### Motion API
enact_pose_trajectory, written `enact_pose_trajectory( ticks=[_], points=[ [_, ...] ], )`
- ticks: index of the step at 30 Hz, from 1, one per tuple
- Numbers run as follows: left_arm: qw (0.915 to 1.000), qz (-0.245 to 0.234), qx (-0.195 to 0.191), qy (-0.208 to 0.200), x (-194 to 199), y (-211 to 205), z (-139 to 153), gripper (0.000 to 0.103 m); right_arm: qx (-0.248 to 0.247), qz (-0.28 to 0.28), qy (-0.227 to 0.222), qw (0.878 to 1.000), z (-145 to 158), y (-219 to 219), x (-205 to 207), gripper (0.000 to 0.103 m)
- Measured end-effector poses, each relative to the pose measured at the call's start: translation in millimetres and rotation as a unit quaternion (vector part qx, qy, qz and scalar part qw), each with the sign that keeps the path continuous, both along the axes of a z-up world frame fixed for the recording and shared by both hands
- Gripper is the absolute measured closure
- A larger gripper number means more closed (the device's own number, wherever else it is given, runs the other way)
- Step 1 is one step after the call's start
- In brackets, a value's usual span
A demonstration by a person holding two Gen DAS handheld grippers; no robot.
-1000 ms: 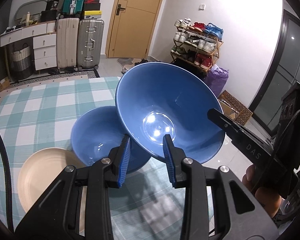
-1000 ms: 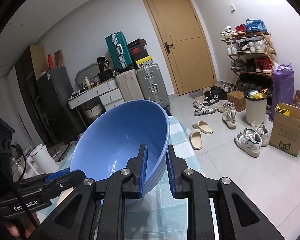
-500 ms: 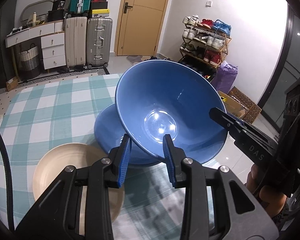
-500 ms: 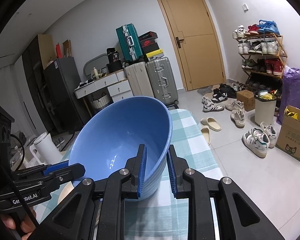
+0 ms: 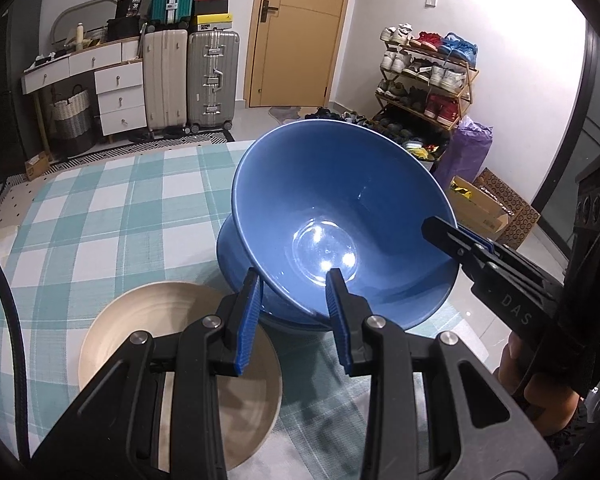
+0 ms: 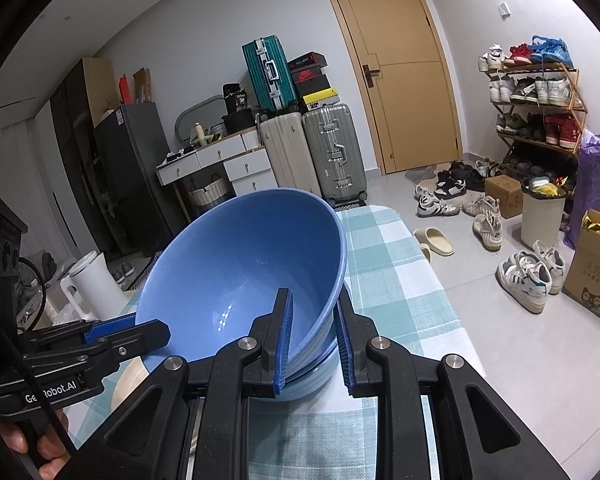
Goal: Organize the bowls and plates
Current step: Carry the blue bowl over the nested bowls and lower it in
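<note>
A big blue bowl (image 5: 340, 216) hangs tilted, gripped on two sides of its rim. My left gripper (image 5: 294, 308) is shut on its near rim, and my right gripper (image 6: 314, 340) is shut on the rim at its right side. The bowl sits low over a second blue bowl (image 5: 236, 268) on the table, partly inside it; I cannot tell whether they touch. In the right wrist view the lower bowl (image 6: 316, 376) shows under the held bowl (image 6: 240, 280). A cream plate (image 5: 140, 328) lies to the left, close to both bowls.
The table wears a teal and white checked cloth (image 5: 100, 216); its right edge (image 6: 440, 300) runs close by the bowls. Beyond are a tiled floor with shoes (image 6: 524, 276), a cardboard box (image 6: 596, 268), suitcases (image 5: 212, 76) and a door (image 5: 300, 32).
Both grippers carried the tilted blue bowl down and across until it came over the second blue bowl, which is now mostly hidden beneath it. The cream plate shows larger and nearer.
</note>
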State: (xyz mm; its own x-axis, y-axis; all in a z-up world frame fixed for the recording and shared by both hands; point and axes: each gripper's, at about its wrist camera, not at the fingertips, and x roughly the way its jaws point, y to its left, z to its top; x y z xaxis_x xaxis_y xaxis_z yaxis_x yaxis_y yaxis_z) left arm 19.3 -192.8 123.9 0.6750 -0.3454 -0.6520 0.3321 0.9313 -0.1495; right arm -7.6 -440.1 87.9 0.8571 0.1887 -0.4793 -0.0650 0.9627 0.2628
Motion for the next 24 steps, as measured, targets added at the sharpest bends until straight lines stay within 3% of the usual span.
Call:
enact_pose_trajectory(
  ticks=[24],
  points=[
    [0.9995, 0.021, 0.016, 0.018, 37, 10, -36, 0.074, -0.023, 0.008, 0.031, 0.999, -28, 11, 31, 0.08]
  ],
)
